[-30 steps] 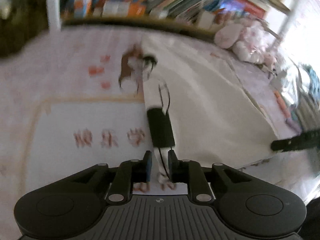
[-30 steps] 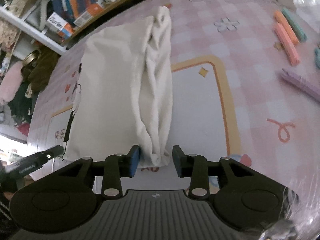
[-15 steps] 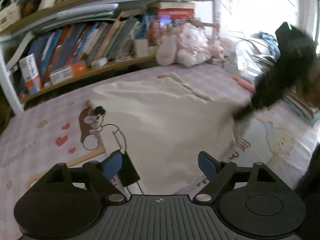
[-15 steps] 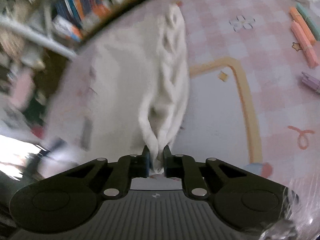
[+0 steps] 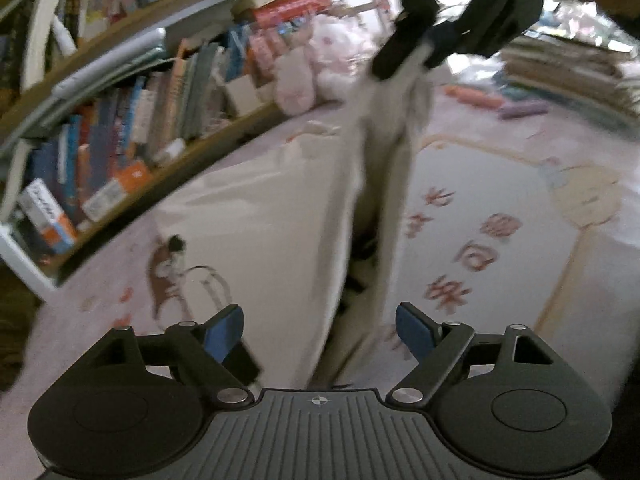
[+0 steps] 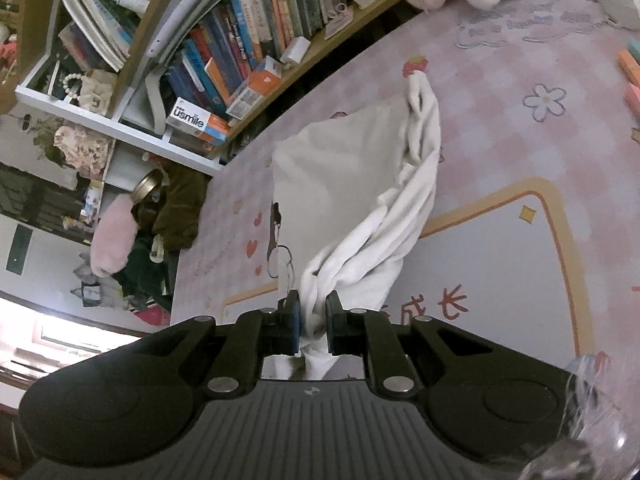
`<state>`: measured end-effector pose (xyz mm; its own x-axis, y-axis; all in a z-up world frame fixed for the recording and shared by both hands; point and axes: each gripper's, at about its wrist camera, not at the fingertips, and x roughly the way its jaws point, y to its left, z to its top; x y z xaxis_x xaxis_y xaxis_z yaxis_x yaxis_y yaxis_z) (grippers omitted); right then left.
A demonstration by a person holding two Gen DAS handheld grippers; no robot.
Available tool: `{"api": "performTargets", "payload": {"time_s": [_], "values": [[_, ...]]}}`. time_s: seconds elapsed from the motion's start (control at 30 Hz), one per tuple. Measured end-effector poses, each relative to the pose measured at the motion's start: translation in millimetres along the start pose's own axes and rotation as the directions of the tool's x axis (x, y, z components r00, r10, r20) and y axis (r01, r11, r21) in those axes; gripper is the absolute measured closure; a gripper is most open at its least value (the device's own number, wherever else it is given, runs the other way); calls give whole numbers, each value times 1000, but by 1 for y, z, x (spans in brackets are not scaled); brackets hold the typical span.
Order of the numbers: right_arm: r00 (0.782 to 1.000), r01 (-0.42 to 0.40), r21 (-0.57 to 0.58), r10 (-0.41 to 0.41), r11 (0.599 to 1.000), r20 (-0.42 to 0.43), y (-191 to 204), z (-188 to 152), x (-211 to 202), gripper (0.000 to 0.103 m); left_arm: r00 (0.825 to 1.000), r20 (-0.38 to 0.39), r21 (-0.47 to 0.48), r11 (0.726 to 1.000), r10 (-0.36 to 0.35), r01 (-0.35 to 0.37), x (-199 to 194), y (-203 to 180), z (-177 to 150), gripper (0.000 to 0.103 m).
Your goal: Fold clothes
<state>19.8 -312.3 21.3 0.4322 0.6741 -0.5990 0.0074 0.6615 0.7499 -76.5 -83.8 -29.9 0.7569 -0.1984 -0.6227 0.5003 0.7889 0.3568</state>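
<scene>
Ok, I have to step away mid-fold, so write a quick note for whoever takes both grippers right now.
Right gripper: shut on a bunched edge of the white garment, lifting it off the pink play mat.
Left gripper: open, holding nothing, low over the mat.
Garment: one side hangs gathered from the right gripper; the rest still lies flat on the mat, toward the bookshelf.
Done: one edge picked up.
Left: carry the lifted edge across, lay it down flat, probably using the left gripper to steady or smooth the fabric, then complete the remaining folds.

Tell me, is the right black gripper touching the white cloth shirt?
Touching. The right wrist view shows the right gripper pinching the bunched white cloth shirt between both fingers.
</scene>
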Motion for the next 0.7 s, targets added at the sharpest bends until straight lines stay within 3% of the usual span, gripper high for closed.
{"api": "performTargets", "payload": {"time_s": [0.2,0.33,0.43,0.53,0.57,0.6,0.7], "values": [[998,58,2,-58,998,-2,-14,-8,-4,92,995,17,147,984,98,-99,1,-7,-7,23],[992,128,-32,-128,991,-14,-26,-17,-1,90,997,8,164,983,76,-76,1,-4,-7,44],[965,259,-178,-262,949,7,-21,-23,1,69,999,4,166,985,44,-44,-1,-3,-3,56],[927,361,-452,-367,816,78,-3,-32,1,55,1000,0,162,987,18,-18,-3,0,1,57],[919,374,-533,-382,759,101,4,-36,2,46,1000,-2,158,987,12,-12,-3,2,3,57],[919,365,-612,-378,702,115,10,-40,3,36,1000,-5,151,988,4,-3,-4,4,5,57],[932,293,-792,-345,536,111,27,-57,13,27,1000,-12,131,991,-17,18,-3,11,11,56]]}}
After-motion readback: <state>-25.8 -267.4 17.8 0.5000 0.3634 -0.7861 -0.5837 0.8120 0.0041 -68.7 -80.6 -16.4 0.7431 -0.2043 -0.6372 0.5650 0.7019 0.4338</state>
